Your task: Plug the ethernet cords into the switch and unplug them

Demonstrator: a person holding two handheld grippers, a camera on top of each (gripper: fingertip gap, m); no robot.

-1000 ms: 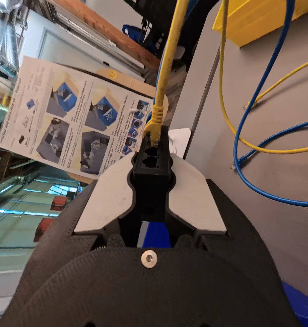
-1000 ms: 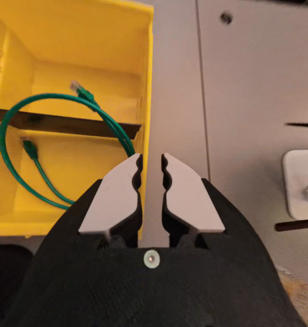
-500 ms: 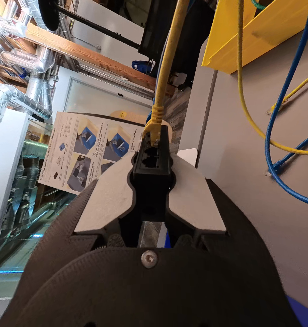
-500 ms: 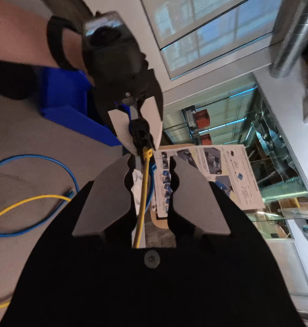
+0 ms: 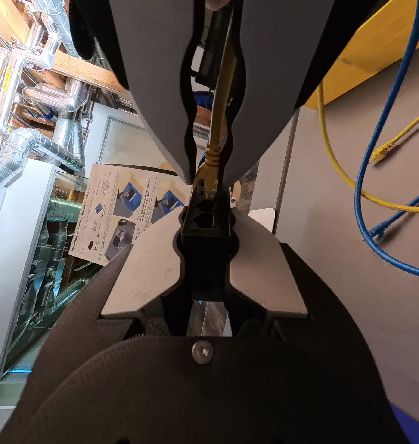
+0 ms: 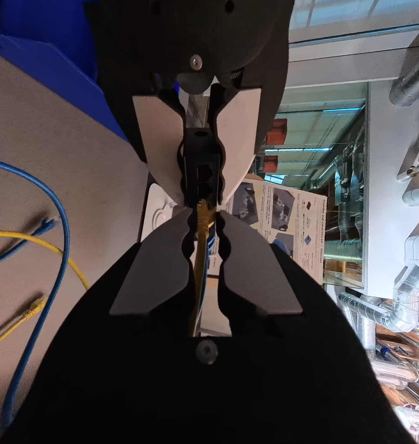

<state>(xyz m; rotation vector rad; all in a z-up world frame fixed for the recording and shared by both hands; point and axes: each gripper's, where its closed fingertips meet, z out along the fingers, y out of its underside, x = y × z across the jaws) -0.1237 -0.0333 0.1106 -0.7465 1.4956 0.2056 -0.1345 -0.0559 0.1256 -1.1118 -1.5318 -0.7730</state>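
Note:
My left gripper (image 5: 207, 216) is shut on a small black switch (image 5: 207, 242) and holds it above the table. It also shows at the top of the right wrist view (image 6: 202, 199), with the switch (image 6: 201, 163) between its fingers. A yellow ethernet cord's plug (image 5: 210, 173) sits in the switch's end port. My right gripper (image 6: 204, 216) faces the left one, open, its fingers either side of that yellow plug (image 6: 202, 218) with small gaps. It enters the left wrist view from above (image 5: 207, 181). A blue cord (image 6: 207, 264) runs just behind the yellow one.
On the grey table (image 5: 347, 312) lie a loose blue cord (image 5: 372, 168) and a loose yellow cord (image 5: 335, 168) with a free plug (image 5: 381, 150). A yellow bin (image 5: 372, 55) stands at the back, a blue bin (image 6: 47, 60) near the left hand. A printed sheet (image 5: 112, 211) and a white pad (image 5: 263, 216) lie beyond. Both grippers' tips are close together, under 4 cm apart.
My right gripper has swung away from the yellow bin with the green cord and closed in on the switch until its fingers straddle the yellow plug. The left gripper keeps holding the switch, slightly turned.

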